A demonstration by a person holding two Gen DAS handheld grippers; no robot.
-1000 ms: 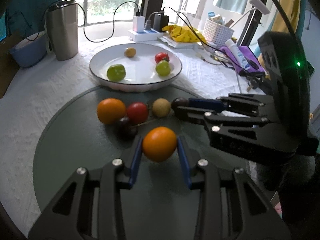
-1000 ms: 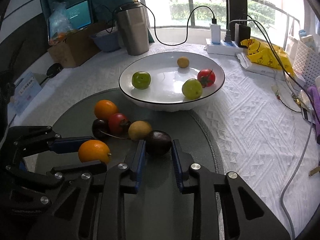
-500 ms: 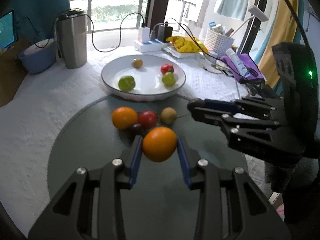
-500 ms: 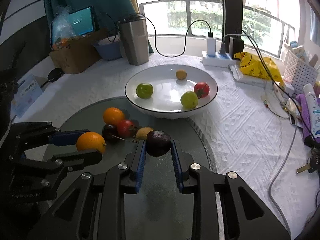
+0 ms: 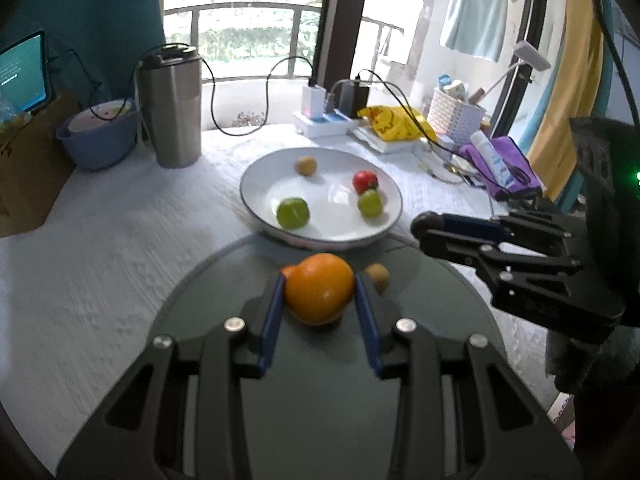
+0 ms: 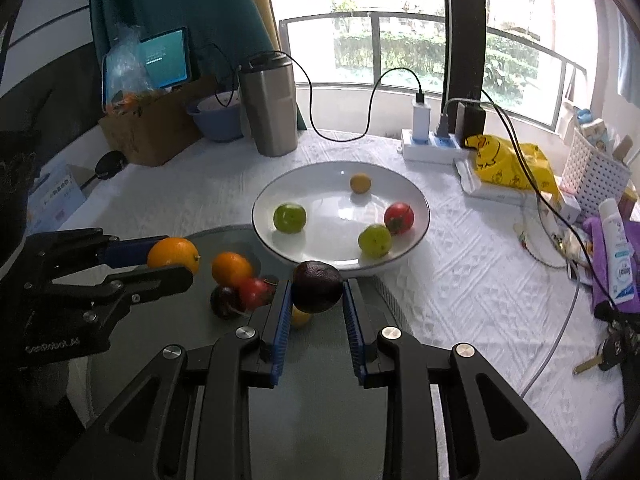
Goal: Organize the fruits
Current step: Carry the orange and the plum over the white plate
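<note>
My left gripper (image 5: pixel 319 312) is shut on an orange (image 5: pixel 319 288), held above the dark glass mat (image 5: pixel 320 400). My right gripper (image 6: pixel 317 316) is shut on a dark purple fruit (image 6: pixel 317 286), lifted just in front of the white bowl (image 6: pixel 416 240). The bowl holds two green fruits (image 6: pixel 289 218), a red tomato (image 6: pixel 398 218) and a small yellow-brown fruit (image 6: pixel 360 183). On the mat lie another orange (image 6: pixel 231 269), a red fruit (image 6: pixel 254 292), a dark cherry (image 6: pixel 224 302) and a small yellowish fruit (image 5: pixel 377 276). Each gripper shows in the other's view, left gripper (image 6: pixel 172 264), right gripper (image 5: pixel 428 228).
A steel tumbler (image 6: pixel 270 108), a blue bowl (image 6: pixel 216 118) and a cardboard box (image 6: pixel 152 128) stand at the back left. A power strip with chargers and cables (image 6: pixel 432 148), a yellow bag (image 6: pixel 508 164), a white basket (image 6: pixel 592 172) and a purple cloth with a tube (image 6: pixel 616 256) crowd the right.
Both grippers have risen off the mat with their fruits, the orange and the dark fruit, and the views now look further across the table toward the bowl.
</note>
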